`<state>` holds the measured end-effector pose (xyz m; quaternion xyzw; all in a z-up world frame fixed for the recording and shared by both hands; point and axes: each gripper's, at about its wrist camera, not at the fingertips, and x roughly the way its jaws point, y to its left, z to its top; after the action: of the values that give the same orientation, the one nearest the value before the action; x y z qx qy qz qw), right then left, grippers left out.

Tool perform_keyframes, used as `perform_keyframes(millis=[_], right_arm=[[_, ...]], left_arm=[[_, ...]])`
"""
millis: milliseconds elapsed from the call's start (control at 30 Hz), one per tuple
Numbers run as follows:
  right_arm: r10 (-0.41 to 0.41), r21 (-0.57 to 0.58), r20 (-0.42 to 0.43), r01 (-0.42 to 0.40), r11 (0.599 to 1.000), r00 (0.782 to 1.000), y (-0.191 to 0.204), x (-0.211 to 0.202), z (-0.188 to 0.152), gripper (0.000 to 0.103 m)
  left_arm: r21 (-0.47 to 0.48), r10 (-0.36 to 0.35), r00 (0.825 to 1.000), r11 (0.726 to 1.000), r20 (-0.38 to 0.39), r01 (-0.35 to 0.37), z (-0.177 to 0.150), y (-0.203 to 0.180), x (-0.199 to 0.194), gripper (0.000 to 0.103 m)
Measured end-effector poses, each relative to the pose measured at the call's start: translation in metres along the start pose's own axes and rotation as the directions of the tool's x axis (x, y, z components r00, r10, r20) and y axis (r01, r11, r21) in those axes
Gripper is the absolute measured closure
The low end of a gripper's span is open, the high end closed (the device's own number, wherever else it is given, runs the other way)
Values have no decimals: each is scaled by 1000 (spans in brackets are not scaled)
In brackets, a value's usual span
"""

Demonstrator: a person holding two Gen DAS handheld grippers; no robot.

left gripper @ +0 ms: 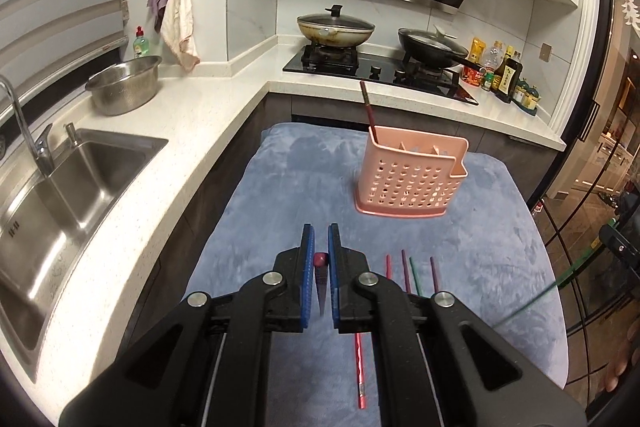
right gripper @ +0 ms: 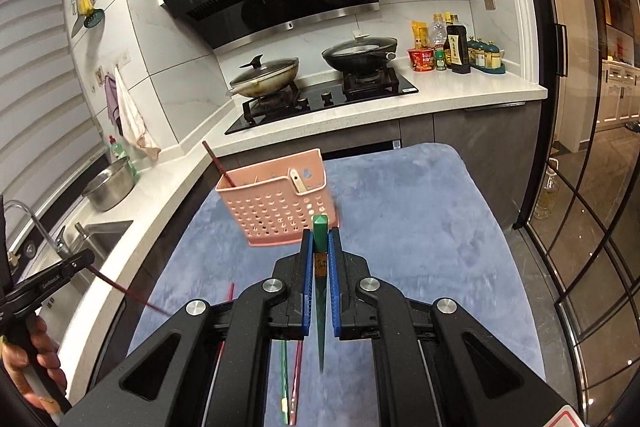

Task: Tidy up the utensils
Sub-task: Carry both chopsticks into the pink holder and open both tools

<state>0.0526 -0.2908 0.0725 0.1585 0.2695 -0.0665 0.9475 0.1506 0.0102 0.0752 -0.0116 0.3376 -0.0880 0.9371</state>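
Note:
A pink perforated utensil holder [left gripper: 408,179] stands on a blue-grey mat [left gripper: 300,187]; it also shows in the right wrist view [right gripper: 276,203]. One dark red chopstick [left gripper: 368,111] stands in its left end. My left gripper [left gripper: 321,239] is shut on a dark red chopstick [left gripper: 321,279] above the mat. My right gripper [right gripper: 320,239] is shut on a green chopstick [right gripper: 320,291], just in front of the holder. Several loose chopsticks [left gripper: 412,273] lie on the mat to the right of my left gripper, and a red one [left gripper: 360,367] lies under it.
A steel sink [left gripper: 68,179] and steel bowl [left gripper: 124,85] are on the counter at left. A stove with two lidded pans [left gripper: 336,27] is behind the mat. Bottles [left gripper: 504,71] stand at back right. A glass door [right gripper: 592,187] is on the right.

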Motion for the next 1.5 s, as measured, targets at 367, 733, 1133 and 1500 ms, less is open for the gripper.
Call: perform_keyframes(millis=[367, 733, 1133, 1500], right_arm=[[70, 36, 6, -70, 997, 998, 3, 26, 42, 96], [148, 65, 101, -155, 986, 984, 15, 63, 136, 96], [161, 32, 111, -166, 986, 981, 43, 135, 187, 96], [138, -8, -41, -138, 990, 990, 53, 206, 164, 96]], left_arm=[[23, -60, 996, 998, 64, 59, 59, -26, 0, 96], [10, -124, 971, 992, 204, 124, 160, -52, 5, 96], [12, -111, 955, 994, 276, 112, 210, -71, 58, 96], [8, -81, 982, 997, 171, 81, 192, -71, 127, 96]])
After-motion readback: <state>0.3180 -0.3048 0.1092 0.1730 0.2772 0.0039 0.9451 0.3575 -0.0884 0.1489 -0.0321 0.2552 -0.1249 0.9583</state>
